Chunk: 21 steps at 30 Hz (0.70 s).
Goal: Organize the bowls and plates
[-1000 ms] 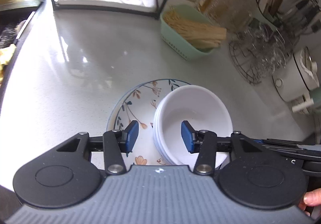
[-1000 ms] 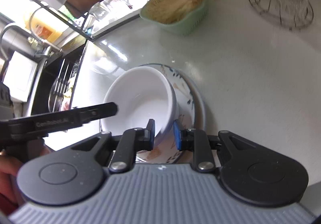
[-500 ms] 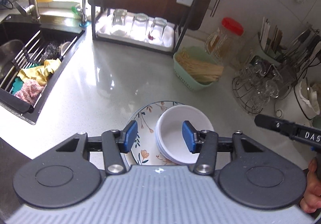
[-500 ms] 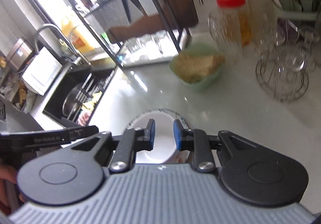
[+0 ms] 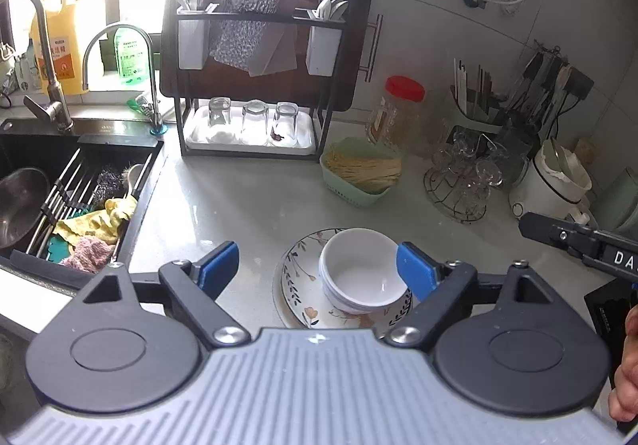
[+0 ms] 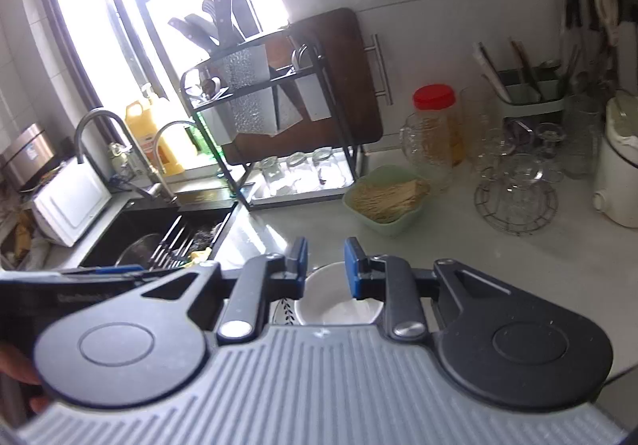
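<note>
A stack of white ceramic bowls sits nested on a round flower-patterned plate, which lies flat on the pale grey stone counter between the black sink and the wire glass holder. In the left wrist view the left gripper hangs above and well clear of this stack; its jaws have just been opening and now stand wide, with nothing pressed between the blue pads, the bowls showing only far below through the gap. The right gripper is likewise held off the counter; its jaws have just been opening a little and stand narrow, empty, the rim of the bowls and a sliver of the plate peeping beneath them. Judging by how things lie, the stacking step looks finished: bowls are gathered on the plate and neither tool holds anything. What remains, if anything, is probably to carry the pile to storage, perhaps toward the black metal drying rack behind, though no other loose dishes show on the counter. Such a move would call for both tongs to come down on opposite edges of the plate, gripping its rim level so the bowls do not slide.
</note>
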Each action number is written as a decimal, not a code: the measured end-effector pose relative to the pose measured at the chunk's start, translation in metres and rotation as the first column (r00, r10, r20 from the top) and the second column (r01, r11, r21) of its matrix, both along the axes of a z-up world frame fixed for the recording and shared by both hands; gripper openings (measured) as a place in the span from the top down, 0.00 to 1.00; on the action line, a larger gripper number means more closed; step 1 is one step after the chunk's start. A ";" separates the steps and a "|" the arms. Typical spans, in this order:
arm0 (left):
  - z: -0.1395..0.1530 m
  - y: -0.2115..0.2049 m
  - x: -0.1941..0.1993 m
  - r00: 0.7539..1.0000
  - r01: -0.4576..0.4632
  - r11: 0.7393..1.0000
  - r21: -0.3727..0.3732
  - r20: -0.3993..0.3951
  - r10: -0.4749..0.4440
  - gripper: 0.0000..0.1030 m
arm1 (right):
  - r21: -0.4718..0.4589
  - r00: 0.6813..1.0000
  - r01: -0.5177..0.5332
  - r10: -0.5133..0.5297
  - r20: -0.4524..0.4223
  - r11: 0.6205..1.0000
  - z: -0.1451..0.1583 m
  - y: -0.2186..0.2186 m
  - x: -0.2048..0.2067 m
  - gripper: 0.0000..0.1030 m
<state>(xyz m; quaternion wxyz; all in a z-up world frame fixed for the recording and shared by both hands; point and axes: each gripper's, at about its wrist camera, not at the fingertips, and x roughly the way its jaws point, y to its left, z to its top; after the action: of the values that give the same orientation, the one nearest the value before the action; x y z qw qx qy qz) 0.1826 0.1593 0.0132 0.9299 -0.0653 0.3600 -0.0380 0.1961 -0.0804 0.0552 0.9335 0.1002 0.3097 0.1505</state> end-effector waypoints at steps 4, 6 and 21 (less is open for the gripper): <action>0.006 0.015 -0.022 1.000 0.007 1.000 0.012 0.012 -0.007 0.09 | -0.017 0.997 0.070 -0.070 0.027 0.997 -0.004 0.009 -0.031 0.17; 0.007 0.020 -0.031 1.000 0.001 1.000 0.017 0.023 -0.002 0.08 | -0.010 0.995 0.098 -0.098 0.017 0.995 -0.010 0.010 -0.041 0.16; -0.008 -0.028 -0.064 1.000 -0.009 1.000 0.003 0.013 0.009 0.08 | -0.081 0.992 0.102 -0.095 0.077 0.992 -0.012 -0.016 -0.083 0.16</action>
<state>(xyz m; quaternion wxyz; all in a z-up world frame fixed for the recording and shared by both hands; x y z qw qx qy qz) 0.1187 0.1311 0.0055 0.9325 -0.0652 0.3537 -0.0337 0.1131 -0.0960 0.0431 0.9539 0.0701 0.2763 0.0944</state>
